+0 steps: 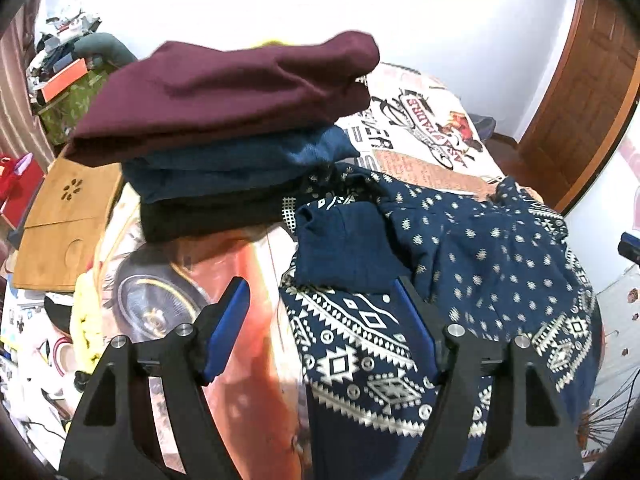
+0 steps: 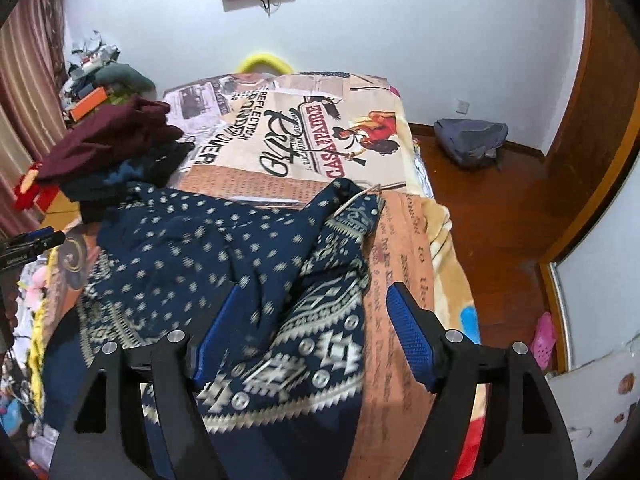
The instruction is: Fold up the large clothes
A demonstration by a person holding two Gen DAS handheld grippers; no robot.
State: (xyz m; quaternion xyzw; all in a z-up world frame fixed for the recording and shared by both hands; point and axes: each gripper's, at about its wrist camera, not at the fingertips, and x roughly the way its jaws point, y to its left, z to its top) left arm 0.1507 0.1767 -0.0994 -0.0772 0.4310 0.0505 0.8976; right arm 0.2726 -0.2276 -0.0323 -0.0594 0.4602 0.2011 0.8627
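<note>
The navy-blue patterned garment with white dots and geometric bands (image 1: 460, 264) lies crumpled on the bed with the printed poster-style cover (image 1: 424, 140), filling the lower right of the left wrist view. The left tool (image 1: 320, 300) stands open above it, nothing between its blue pads; its right finger sits over the garment's edge, its left over bare cover. In the right wrist view the right tool (image 2: 312, 300) is open too, the garment spread under its left finger and the gap. A stack of folded clothes, maroon on top (image 1: 232, 92), sits in the upper left, just beside the garment.
</note>
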